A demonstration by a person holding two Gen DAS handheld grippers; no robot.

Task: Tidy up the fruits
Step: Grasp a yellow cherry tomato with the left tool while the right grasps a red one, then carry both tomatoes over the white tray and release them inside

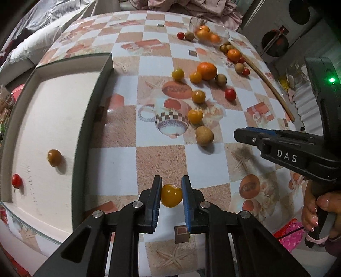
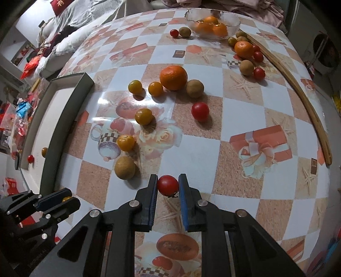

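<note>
My left gripper (image 1: 171,187) is shut on a yellow cherry tomato (image 1: 171,195) above the table, right of the shallow box (image 1: 91,119). The box holds one yellow tomato (image 1: 54,157) and one red tomato (image 1: 16,180). My right gripper (image 2: 168,181) is shut on a red cherry tomato (image 2: 167,185); it also shows from the side in the left wrist view (image 1: 245,135). Loose fruit lies on the table: a large orange (image 2: 173,77), yellow tomatoes (image 2: 143,116), brown longans (image 2: 124,167) and a red tomato (image 2: 200,111). My left gripper shows in the right wrist view (image 2: 64,199).
A glass bowl (image 2: 232,19) with oranges stands at the far edge, with more small fruit (image 2: 244,49) beside it. A curved wooden stick (image 2: 307,102) lies along the right side. Bedding and clutter lie beyond the table's left edge.
</note>
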